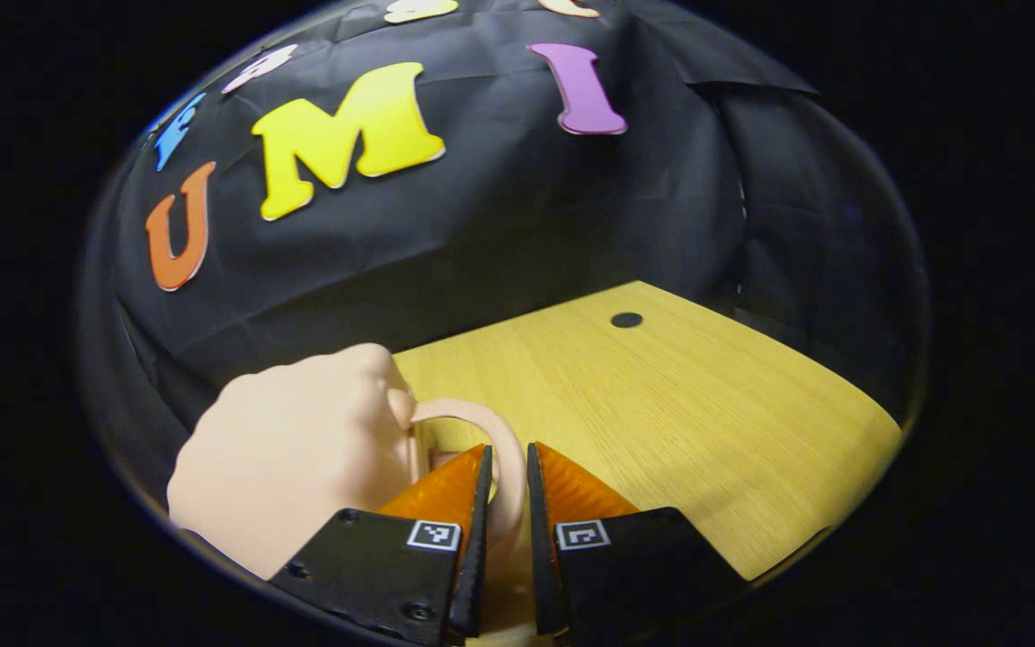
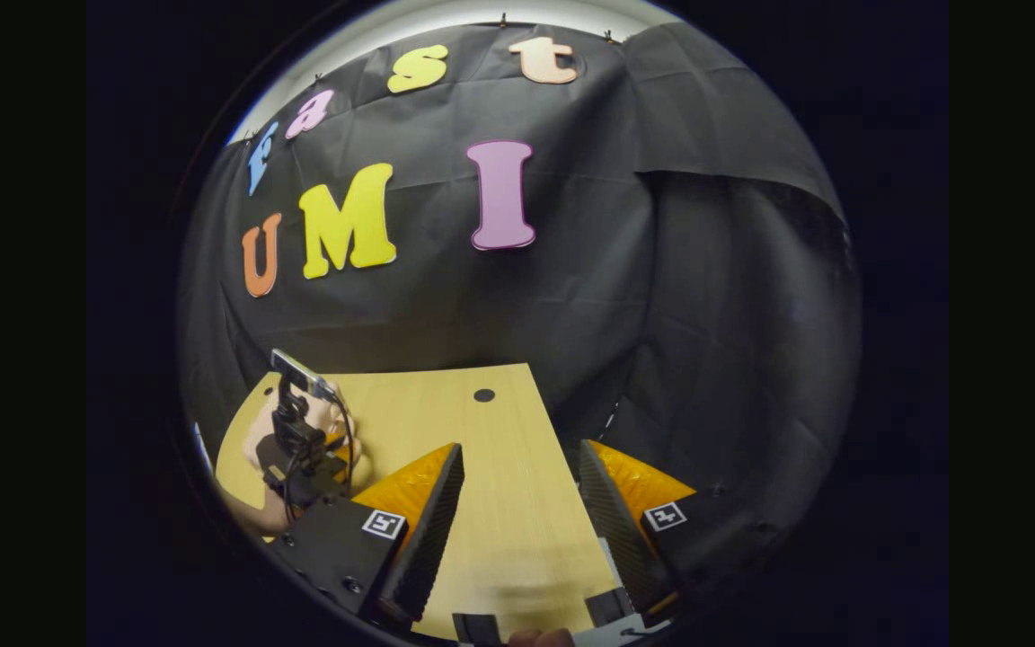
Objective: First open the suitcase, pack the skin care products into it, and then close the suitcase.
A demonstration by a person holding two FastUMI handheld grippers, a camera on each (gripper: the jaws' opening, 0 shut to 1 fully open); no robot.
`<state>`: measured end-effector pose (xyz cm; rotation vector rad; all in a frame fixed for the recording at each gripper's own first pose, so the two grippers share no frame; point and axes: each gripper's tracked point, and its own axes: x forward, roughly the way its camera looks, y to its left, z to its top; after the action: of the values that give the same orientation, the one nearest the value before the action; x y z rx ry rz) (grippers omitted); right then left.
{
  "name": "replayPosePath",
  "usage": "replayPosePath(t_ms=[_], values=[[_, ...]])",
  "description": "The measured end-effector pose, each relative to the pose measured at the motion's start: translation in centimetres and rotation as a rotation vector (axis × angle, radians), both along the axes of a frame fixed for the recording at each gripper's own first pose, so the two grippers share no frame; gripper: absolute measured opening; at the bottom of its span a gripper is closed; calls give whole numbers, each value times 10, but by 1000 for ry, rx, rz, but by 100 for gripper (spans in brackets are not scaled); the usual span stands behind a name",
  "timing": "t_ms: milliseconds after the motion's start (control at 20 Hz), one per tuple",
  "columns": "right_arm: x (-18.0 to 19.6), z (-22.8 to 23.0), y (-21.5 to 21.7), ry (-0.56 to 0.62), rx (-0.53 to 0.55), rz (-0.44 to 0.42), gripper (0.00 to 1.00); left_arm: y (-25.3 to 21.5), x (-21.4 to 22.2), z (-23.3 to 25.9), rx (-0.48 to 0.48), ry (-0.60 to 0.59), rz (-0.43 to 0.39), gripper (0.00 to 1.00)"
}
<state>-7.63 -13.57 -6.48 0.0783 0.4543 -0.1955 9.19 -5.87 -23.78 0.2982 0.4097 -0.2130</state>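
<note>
Left gripper (image 1: pixel 507 481): at the bottom centre of the left gripper view, its two fingers nearly together, pinching the curved handle between them.
Handle (image 1: pixel 499 440): a pale pink loop, rising from the suitcase and arching rightward down into the gap between the left fingers; both fingers appear to press on it.
Suitcase (image 1: pixel 293 458): a pale pink rounded shell at the lower left of the left gripper view, lying on the table's near left part; whether its lid is open or closed cannot be told. In the right gripper view it is a small pink patch at the lower left, mostly hidden behind the other gripper.
Right gripper (image 2: pixel 522 490): at the bottom of the right gripper view, fingers spread wide apart, nothing between them, bare table showing in the gap.
Left gripper from afar: in the right gripper view it stands at the lower left, dark, with a cable and a small device on top, over the pink case.
Table (image 1: pixel 688 404): light yellow wood, with a small dark round hole (image 1: pixel 626 319) toward its far edge.
</note>
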Motion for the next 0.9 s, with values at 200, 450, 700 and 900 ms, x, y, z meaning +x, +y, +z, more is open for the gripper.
replayPosePath(t_ms=[200, 450, 700, 900], values=[[2, 1, 0, -10, 1, 9, 78, -11, -11, 10, -43, -9, -10, 57], [23, 6, 25, -46, 14, 76, 77, -9, -52, 47, -167, 10, 19, 84], [61, 33, 89, -153, 36, 209, 78, 51, -81, 142, -278, -111, 162, 96], [82, 70, 139, -273, 19, 292, 79, 106, -81, 233, -309, -287, 244, 98]])
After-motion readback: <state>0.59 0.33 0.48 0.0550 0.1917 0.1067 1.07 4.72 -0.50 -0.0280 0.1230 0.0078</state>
